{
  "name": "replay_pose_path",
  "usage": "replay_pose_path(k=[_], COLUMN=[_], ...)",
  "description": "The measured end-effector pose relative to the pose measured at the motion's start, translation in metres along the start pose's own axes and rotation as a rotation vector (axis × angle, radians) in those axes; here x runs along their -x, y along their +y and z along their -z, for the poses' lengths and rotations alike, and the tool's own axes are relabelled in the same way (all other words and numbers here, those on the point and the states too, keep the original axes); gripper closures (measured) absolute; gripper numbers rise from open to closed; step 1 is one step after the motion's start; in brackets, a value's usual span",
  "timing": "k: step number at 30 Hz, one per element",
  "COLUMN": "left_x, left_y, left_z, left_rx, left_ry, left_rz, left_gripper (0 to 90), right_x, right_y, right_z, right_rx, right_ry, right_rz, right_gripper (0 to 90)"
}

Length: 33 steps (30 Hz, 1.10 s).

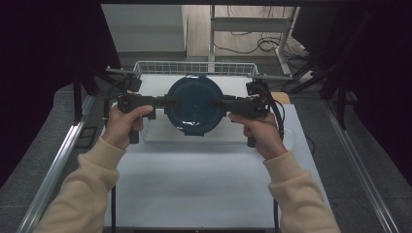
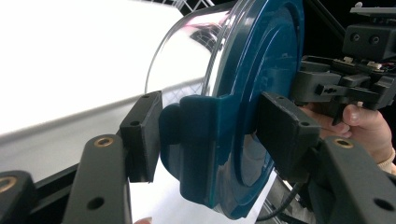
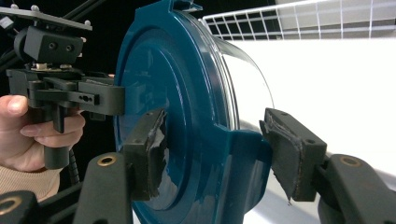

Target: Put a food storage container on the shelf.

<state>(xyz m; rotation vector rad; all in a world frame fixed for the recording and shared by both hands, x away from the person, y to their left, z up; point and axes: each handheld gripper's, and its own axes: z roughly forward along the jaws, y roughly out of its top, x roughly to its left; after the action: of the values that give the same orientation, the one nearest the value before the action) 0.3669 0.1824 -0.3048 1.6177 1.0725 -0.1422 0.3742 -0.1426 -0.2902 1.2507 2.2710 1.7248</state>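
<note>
A round clear container with a dark blue lid [image 1: 194, 104] sits at the middle of the white table. Side clasps stick out from the lid's rim. My left gripper [image 1: 165, 103] comes in from the left, and its jaws pinch the left clasp [image 2: 191, 140]: one pad is on the lid's top, the other against the clasp's outer face. My right gripper [image 1: 218, 103] mirrors it on the right clasp [image 3: 243, 158], its worn pads [image 3: 149, 154] pressed to the lid. The clear wall [image 2: 187, 60] of the container shows behind the lid. Whether the container rests on the table or hangs just above it is unclear.
A white wire basket [image 1: 194, 68] stands right behind the container at the table's far edge. A shallow clear tray [image 1: 160, 135] lies under and in front of the container. Bare white tabletop [image 1: 194, 184] stretches toward the person. Dark frame rails run along both sides.
</note>
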Motion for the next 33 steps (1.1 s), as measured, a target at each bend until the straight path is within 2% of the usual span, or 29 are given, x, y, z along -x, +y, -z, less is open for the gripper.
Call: replay_pose_path(k=[7,11,15,21,23,27,33], left_x=[-0.006,-0.011,-0.013,-0.023,-0.029,-0.042,-0.058], left_y=[0.026,0.039,0.049,0.054,0.055,0.056,0.058], left_z=[-0.003,-0.004,-0.006,-0.013,-0.016,-0.024,-0.038], left_rx=[-0.005,-0.008,-0.013,-0.03,-0.034,-0.041,-0.063], left_ry=[0.002,-0.009,-0.008,0.001,0.002,0.001,0.02], left_rz=[0.004,0.02,0.021,0.046,0.048,0.081,0.112], left_gripper=[42.3,42.2,42.2,42.2,42.1,42.0,40.9], right_x=[0.008,0.012,0.016,0.027,0.032,0.043,0.061], right_y=[0.024,0.037,0.047,0.051,0.051,0.052,0.054], right_z=[-0.007,-0.01,-0.013,-0.021,-0.025,-0.034,-0.048], right_rx=[-0.002,0.001,-0.001,-0.019,-0.027,-0.036,-0.055], right_ry=[0.002,0.0,0.007,0.014,0.016,0.009,0.003], right_rz=[0.001,0.002,-0.006,-0.034,-0.044,-0.066,-0.11], right_gripper=[41.2,41.3,41.8,41.9,41.8,41.8,41.6])
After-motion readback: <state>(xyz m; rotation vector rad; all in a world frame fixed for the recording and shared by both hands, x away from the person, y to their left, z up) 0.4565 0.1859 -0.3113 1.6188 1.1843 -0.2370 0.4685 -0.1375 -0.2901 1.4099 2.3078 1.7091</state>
